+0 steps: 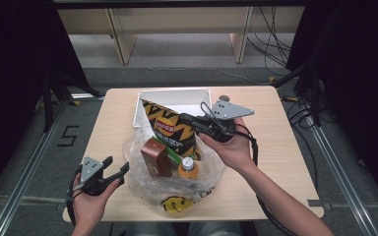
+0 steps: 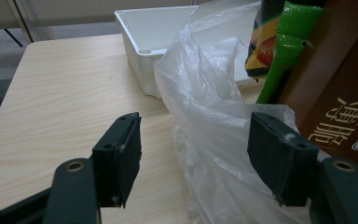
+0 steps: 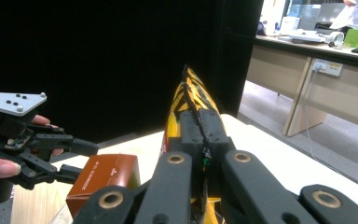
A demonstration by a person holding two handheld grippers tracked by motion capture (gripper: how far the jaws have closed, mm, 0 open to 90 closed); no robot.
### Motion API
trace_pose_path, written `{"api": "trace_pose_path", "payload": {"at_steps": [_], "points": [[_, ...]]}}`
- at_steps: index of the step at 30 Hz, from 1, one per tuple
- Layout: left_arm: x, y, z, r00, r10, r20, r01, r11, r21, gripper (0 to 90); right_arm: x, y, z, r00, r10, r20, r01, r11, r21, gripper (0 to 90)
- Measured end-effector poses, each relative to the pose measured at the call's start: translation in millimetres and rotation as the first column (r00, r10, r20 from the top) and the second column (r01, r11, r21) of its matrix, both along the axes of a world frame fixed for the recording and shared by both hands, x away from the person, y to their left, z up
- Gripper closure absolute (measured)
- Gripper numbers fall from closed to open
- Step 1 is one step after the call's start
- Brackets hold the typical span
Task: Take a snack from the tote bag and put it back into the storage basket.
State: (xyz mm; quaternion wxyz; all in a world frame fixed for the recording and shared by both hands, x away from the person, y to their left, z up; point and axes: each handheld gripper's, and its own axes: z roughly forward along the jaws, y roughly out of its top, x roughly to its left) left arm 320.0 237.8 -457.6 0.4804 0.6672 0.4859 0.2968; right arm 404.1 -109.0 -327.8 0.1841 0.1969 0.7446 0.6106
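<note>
Bench point(image 1: 280, 162) surface lies bare along its left strip and whole right half; a white tray point(image 1: 150, 101) sits at the far edge. Near the front edge, a clear plastic bag point(image 1: 142, 187) printed with a yellow smiley holds a brown carton point(image 1: 155, 157) bearing Chinese characters, an orange-capped bottle point(image 1: 188, 166) and a green item point(image 2: 284, 51). The right gripper point(image 1: 187, 119) has its fingers clamped on the edge of a black-and-yellow Lay's chip bag point(image 1: 170, 130), standing over the plastic bag. The left gripper point(image 1: 118, 169) waits wide, fingers either side of the plastic film, gripping nothing.
</note>
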Motion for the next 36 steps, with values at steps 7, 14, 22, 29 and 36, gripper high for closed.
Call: {"api": "trace_pose_path", "payload": {"at_steps": [7, 14, 22, 29, 36], "points": [[0.0, -0.5, 0.0, 1.0000, -0.002, 0.000, 0.002, 1.0000, -0.003, 34.6, 0.2, 2.3, 7.2, 0.9999, 0.007, 0.008, -0.007, 1.000, 0.015, 90.0], [-0.2, -0.8, 0.1, 1.0000, -0.002, -0.002, 0.002, 1.0000, -0.002, 34.6, 0.4, 4.5, 13.1, 0.9999, 0.009, 0.007, -0.009, 1.000, 0.027, 90.0], [-0.6, -1.3, 0.5, 1.0000, 0.002, -0.003, -0.002, 1.0000, 0.005, 34.6, 1.6, 5.9, 24.1, 0.9995, 0.013, 0.029, -0.015, 0.999, 0.045, 90.0], [-1.3, -1.9, 0.2, 0.9999, 0.005, -0.012, -0.005, 1.0000, -0.001, 34.6, 3.2, 4.9, 31.2, 0.9992, 0.008, 0.040, -0.010, 0.998, 0.059, 90.0], [-1.1, -2.5, 0.0, 0.9999, 0.003, -0.012, -0.003, 1.0000, -0.004, 34.6, 2.9, 4.3, 38.6, 0.9990, 0.005, 0.045, -0.008, 0.997, 0.074, 90.0]]}}
